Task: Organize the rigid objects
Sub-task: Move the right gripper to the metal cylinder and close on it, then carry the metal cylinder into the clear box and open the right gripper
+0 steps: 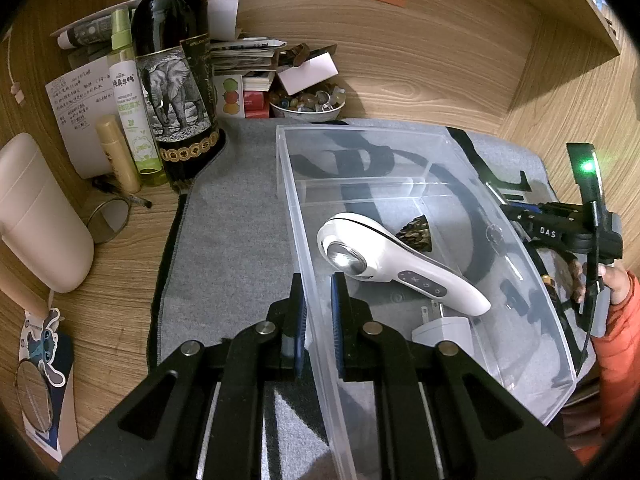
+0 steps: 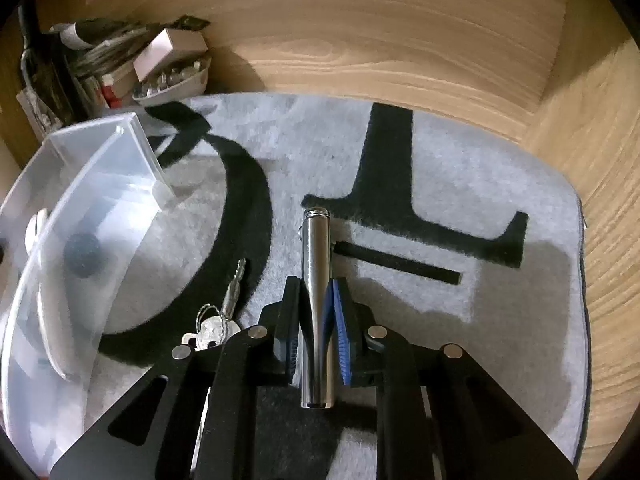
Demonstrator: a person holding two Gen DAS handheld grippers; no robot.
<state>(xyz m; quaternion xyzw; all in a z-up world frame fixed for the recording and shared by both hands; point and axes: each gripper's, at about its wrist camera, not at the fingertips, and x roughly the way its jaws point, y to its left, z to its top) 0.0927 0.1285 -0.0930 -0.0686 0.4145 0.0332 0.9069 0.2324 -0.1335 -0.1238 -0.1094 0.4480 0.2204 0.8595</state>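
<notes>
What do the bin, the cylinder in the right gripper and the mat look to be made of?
Bin: clear rigid plastic, glossy; the mat's pattern shows through its walls.
Cylinder: apparently polished metal, chrome-like; mirror streaks along its length. It could be plated.
Mat: grey fabric, likely felt or short pile; fuzzy matte surface, with a stitched edge in the left wrist view.

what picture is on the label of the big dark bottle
A black-and-white elephant on the dark bottle's label, above a band of gold medallions. Clearest in the left wrist view.

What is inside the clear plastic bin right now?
Inside the clear bin: a white handheld device, a dark ridged cone behind it, a white plug adapter at the near end. The device hides part of the cone.
</notes>
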